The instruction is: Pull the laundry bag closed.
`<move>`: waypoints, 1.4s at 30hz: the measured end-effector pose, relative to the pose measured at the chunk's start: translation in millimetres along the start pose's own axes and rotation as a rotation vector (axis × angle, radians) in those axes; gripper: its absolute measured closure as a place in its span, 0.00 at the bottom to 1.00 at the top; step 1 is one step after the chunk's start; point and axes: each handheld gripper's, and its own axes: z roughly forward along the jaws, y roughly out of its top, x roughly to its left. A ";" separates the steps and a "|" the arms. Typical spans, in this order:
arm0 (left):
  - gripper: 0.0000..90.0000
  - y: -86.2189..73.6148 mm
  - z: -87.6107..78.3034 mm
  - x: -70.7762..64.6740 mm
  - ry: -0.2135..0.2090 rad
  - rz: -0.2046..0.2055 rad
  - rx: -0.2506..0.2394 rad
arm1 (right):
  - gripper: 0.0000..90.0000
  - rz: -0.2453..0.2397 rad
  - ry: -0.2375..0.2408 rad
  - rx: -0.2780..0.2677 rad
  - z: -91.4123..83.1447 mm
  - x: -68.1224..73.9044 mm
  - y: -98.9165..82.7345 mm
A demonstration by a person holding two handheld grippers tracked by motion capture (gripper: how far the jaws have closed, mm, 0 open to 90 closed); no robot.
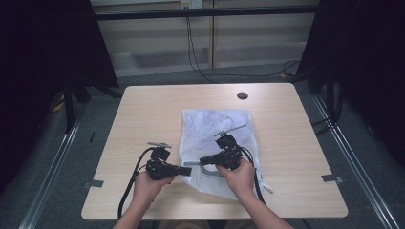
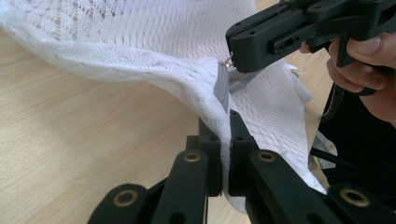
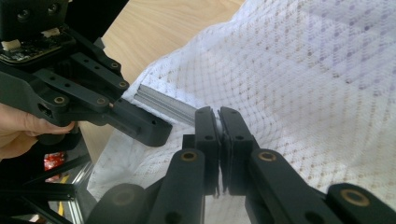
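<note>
The white mesh bag (image 1: 215, 143) lies on the wooden table (image 1: 143, 114), its near edge lifted between both grippers; the left gripper (image 2: 224, 140) is clenched on a fold of mesh beside the grey zipper strip (image 2: 223, 84); the right gripper (image 3: 219, 126) is clamped on the zipper's pull at the strip's end, just beyond the left gripper's fingertips.

White mesh bag (image 1: 215, 138), grey zipper (image 3: 163, 103), pale wood table (image 1: 143, 109).
</note>
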 end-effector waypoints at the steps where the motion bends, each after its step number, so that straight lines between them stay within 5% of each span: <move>1: 0.98 0.1 0.2 0.0 -0.001 0.000 0.000 | 0.97 0.000 -0.005 0.001 -0.9 -0.1 -0.4; 42: 0.98 -0.6 -3.7 1.9 -0.021 -0.018 -0.022 | 0.97 -0.007 -0.035 -0.011 -10.0 -8.9 -4.8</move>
